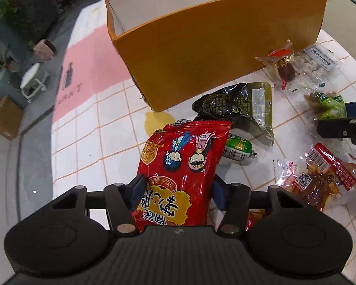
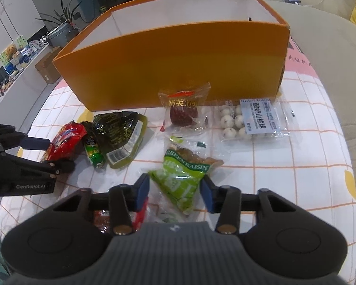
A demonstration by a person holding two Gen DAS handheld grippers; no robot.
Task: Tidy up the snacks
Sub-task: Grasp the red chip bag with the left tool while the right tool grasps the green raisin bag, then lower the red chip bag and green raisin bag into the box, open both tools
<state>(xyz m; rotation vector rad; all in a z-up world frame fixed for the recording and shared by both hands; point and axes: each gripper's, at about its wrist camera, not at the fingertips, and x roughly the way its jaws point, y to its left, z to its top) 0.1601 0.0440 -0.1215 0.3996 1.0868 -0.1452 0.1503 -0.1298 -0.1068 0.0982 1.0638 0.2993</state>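
The orange box point(image 2: 178, 64) stands open-topped at the back of the checked tablecloth point(image 2: 296, 147), snacks lying in front of it. The left gripper point(image 1: 178, 190) pinches the red snack bag point(image 1: 182, 166). The right gripper point(image 2: 175, 190), spread, straddles the green raisin packet point(image 2: 180, 178) without squeezing. This looks like the pickup step; next, lift the bag over the box wall.

The left tongs point(image 1: 176, 190) are clamped on the red snack packet point(image 1: 180, 166), held level and low. The right tongs point(image 2: 175, 196) are spread wide around the green raisin bag point(image 2: 181, 180), not clamped.
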